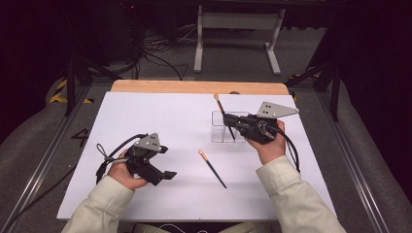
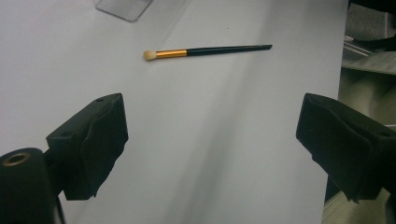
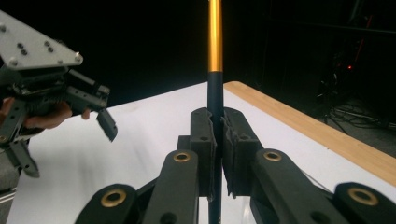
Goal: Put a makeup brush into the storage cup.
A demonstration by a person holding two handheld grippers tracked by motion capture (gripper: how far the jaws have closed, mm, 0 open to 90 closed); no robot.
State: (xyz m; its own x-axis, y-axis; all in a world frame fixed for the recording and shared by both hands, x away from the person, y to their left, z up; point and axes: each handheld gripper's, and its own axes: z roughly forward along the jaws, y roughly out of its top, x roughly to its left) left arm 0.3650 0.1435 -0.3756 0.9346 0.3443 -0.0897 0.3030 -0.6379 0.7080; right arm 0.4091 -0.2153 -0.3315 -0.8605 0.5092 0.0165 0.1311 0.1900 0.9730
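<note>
From overhead you look forward over the white table [image 1: 160, 121]; your left gripper camera skims it closely, facing the loose brush [image 2: 205, 50] at twelve o'clock.

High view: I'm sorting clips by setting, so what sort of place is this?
Probably a lab or recording studio rather than a home. A white table stands between metal rails, dark drapes close off the sides, and loose cables and a stand's legs sit on the grey floor behind.

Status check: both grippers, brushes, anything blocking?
Right gripper shut on upright brush over clear holder. Left gripper open, empty. Second brush flat on white board, nothing blocking.
</note>
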